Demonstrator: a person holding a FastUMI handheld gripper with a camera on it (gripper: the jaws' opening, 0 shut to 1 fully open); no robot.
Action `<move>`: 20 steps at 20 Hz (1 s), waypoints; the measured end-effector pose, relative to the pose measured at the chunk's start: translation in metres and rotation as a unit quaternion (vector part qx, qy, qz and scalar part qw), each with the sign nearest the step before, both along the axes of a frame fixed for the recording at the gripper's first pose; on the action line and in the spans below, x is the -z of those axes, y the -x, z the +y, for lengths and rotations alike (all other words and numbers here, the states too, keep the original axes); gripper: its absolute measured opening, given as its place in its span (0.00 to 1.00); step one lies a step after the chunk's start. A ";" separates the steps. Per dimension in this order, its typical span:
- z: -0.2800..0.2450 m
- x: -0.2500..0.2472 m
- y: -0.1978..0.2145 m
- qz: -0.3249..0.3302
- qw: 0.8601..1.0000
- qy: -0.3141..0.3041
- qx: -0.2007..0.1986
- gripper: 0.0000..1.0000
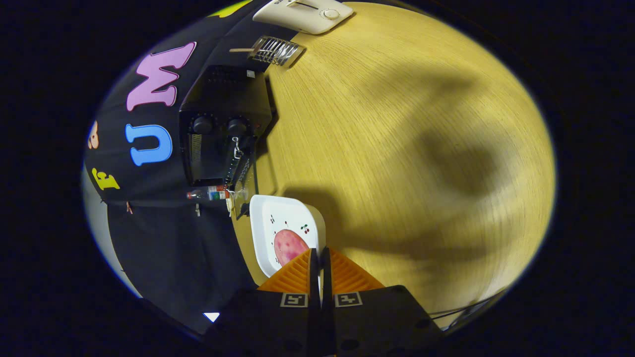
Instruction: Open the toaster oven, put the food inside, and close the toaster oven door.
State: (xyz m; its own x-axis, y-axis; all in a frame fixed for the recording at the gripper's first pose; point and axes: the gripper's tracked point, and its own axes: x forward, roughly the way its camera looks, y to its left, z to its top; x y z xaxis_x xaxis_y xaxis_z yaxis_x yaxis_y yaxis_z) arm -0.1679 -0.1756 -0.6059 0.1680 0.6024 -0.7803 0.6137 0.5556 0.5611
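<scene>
My gripper (pixel 317 254) is shut, its fingers pressed together with nothing visible between them. Just ahead of the fingertips lies a round pink slice of food (pixel 288 246) on a white plate (pixel 278 210) with small cherry prints; one finger hides the slice's near edge. Beyond the plate stands the black toaster oven (pixel 223 124) against the booth wall, two knobs facing me. Its glass door (pixel 245 184) appears swung open toward the plate, though I cannot tell for sure.
The wooden table (pixel 407 148) spreads wide beside the plate, crossed by shadows. A wire rack with a wooden handle (pixel 275 49) and a white appliance (pixel 305 15) sit beyond the oven. A small bottle (pixel 208 194) lies near the oven door.
</scene>
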 end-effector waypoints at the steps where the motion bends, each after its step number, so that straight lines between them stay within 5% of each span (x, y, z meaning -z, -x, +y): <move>1: 0.008 -0.007 -0.003 -0.001 1.000 -0.002 0.022 0.05; 10: 0.123 -0.018 -0.083 -0.009 0.983 0.024 0.182 0.05; 20: 0.193 0.027 -0.192 -0.006 0.937 0.068 0.341 0.05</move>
State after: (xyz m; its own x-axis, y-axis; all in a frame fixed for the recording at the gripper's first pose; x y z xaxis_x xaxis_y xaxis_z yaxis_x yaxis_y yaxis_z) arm 0.0245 0.0170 -0.6328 0.4879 0.2470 -0.8373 0.8461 0.1022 0.5231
